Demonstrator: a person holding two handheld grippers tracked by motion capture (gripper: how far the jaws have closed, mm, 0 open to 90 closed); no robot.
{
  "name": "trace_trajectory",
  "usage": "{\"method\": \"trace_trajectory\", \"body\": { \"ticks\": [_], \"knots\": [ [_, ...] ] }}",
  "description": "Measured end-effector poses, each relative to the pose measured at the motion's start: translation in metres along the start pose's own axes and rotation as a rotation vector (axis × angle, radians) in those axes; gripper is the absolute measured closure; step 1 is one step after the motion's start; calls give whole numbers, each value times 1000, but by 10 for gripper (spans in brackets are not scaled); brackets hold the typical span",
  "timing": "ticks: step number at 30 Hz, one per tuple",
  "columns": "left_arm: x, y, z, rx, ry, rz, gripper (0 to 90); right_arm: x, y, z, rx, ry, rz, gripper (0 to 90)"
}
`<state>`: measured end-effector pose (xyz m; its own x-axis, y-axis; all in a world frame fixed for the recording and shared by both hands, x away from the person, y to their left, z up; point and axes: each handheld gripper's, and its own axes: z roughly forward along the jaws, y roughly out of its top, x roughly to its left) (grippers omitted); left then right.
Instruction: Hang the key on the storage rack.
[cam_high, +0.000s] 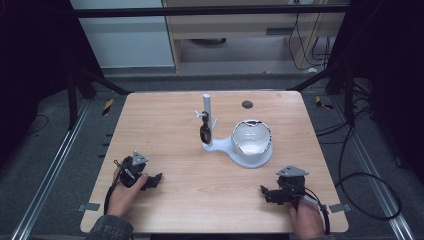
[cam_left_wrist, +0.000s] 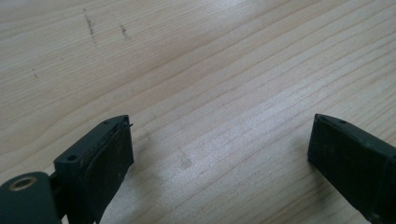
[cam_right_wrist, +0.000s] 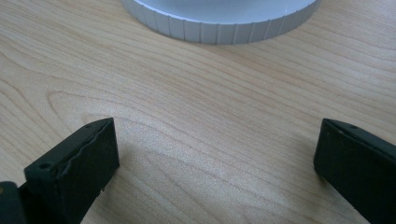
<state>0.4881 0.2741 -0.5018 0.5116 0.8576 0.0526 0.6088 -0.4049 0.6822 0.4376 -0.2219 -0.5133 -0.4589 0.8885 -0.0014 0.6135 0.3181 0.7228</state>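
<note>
Resting low on the wooden table (cam_high: 175, 210), the left gripper (cam_high: 155, 180) at seven o'clock and right gripper (cam_high: 265, 192) at five are both gaping wide, empty, flanking the white stand (cam_high: 235, 150).

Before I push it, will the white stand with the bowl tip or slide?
The stand probably slides rather than tips: its base is wide and flat on the smooth table. The tall post looks thin, so pushing it high up might rock it. The bowl seems merely seated and could shift.
</note>
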Motion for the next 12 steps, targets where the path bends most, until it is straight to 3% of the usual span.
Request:
{"method": "trace_trajectory", "body": {
  "ticks": [2,6,12],
  "knots": [
    [1,-3,1,-16,-12,-35,48,0,0,0,0,0,0,3],
    [-2,-7,2,-45,2,-43,28,0,0,0,0,0,0,3],
    [-2,-7,2,-42,2,-40,13,1,0,0,1,-7,12,3]
  ]
}}
